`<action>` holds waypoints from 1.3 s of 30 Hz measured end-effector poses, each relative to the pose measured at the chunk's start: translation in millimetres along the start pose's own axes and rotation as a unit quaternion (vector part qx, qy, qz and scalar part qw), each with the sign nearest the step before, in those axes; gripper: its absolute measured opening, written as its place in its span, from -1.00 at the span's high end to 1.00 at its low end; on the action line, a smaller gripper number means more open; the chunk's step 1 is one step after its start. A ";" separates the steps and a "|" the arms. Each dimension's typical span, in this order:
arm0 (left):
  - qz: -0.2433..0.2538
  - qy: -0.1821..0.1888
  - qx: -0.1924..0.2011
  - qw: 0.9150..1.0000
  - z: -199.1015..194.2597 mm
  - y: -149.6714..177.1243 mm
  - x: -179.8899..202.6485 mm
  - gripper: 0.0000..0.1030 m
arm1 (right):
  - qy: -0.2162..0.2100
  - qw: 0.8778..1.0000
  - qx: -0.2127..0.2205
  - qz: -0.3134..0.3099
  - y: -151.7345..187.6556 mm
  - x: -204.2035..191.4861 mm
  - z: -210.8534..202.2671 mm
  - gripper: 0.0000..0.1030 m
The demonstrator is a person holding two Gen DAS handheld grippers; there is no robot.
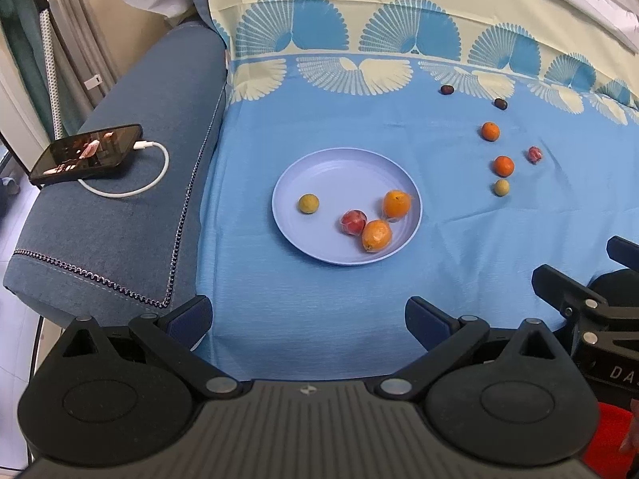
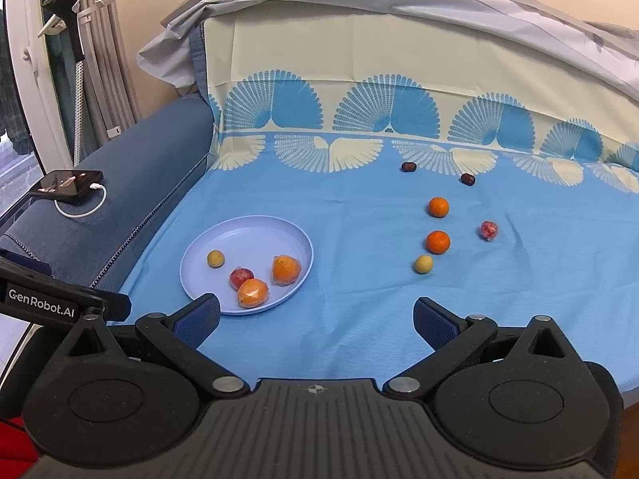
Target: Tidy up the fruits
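Both grippers, left (image 1: 307, 319) & right (image 2: 315, 319), jaws released, holding nothing. Plate (image 1: 319, 167) w/ 4 fruits; loose orange (image 1: 503, 165) at its 2 o'clock.

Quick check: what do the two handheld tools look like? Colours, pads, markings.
Both match: the left tool and the right tool have matte black linkage arms with silver pivot pins, round black housings and a grey ribbed centre plate with a small cross mark. The fingertips carry dark blue textured pads. The left tool's side reads "GenRobot.AI" in white. No cables or sleeves are visible.
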State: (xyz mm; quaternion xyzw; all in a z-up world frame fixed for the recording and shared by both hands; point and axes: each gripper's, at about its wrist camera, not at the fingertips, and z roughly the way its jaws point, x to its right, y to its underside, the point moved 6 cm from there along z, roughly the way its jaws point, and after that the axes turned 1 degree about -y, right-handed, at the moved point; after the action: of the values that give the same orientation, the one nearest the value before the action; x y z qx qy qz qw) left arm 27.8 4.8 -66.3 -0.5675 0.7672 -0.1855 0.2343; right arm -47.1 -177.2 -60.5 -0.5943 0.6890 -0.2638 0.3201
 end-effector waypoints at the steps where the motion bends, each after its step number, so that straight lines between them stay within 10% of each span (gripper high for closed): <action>1: 0.001 0.001 -0.001 1.000 0.9 -1.4 0.8 -0.99 | 0.002 1.000 -0.001 0.000 -0.7 1.9 0.9 -0.99; 13: 0.034 0.027 0.053 0.998 -17.2 -45.6 32.8 -0.99 | 0.064 0.997 0.039 0.018 -17.9 40.2 -21.1 -0.99; 39: 0.061 0.026 0.006 0.998 26.8 -68.3 82.9 -0.99 | 0.090 0.993 0.021 0.076 0.6 106.8 12.3 -0.99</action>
State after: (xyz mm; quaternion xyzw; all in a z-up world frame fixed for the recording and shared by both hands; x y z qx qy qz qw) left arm 76.3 -94.7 -63.0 -0.5136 0.8049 -0.1897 0.2287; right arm -47.7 -282.4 -82.6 -0.5073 0.7525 -0.3050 0.2885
